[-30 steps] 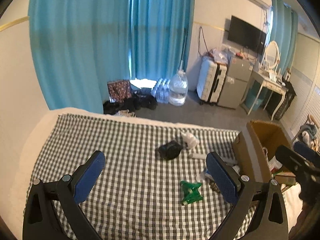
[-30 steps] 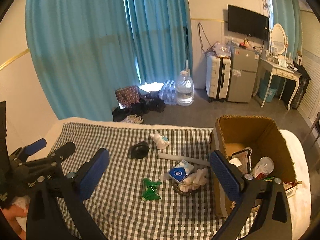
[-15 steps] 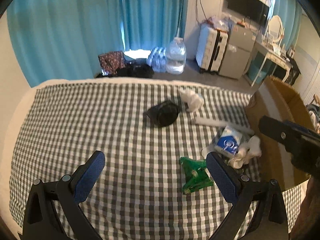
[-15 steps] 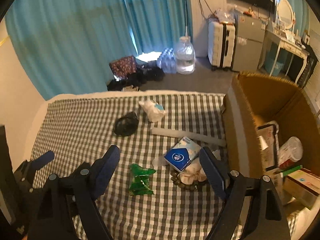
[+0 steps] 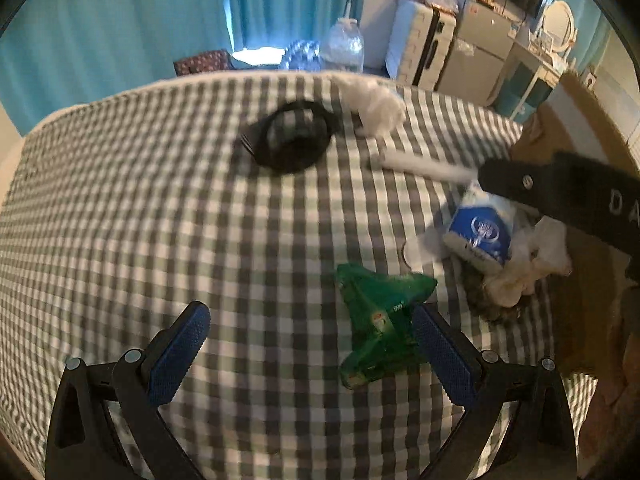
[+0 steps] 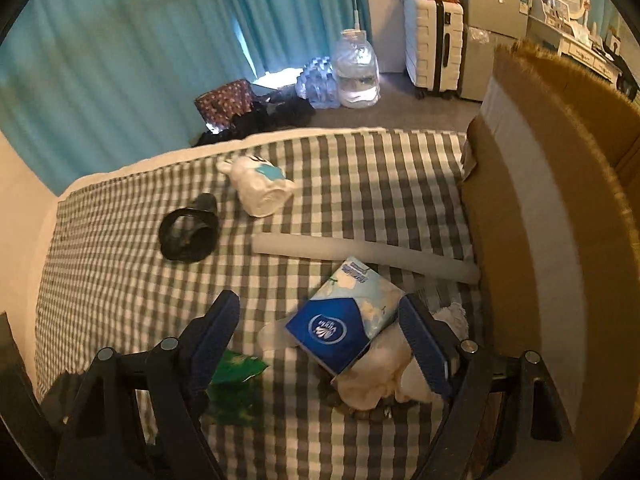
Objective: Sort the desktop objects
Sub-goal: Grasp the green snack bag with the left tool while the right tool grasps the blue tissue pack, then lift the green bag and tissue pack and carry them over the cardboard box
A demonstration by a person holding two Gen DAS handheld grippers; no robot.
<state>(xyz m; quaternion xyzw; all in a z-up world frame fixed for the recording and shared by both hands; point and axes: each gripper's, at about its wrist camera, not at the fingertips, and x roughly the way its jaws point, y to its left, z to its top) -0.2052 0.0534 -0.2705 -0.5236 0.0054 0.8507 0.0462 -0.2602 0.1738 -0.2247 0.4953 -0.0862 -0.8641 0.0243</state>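
left tongs [image 5: 308,328] released — beside green packet [image 5: 380,320] | right tongs [image 6: 320,332] released — over tissue pack [image 6: 344,320], touching unclear

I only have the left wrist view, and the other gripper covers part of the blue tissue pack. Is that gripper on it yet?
Observer: Not shut on it. In the right wrist view the blue tissue pack lies between the open jaws of the right gripper.
Operator: Does the white tube behind it reach the box?
Observer: Yes, the white tube ends right at the wall of the cardboard box.
Operator: The white lump at the far edge is blurred here.
Observer: That white bundle has a light-blue patch on top.
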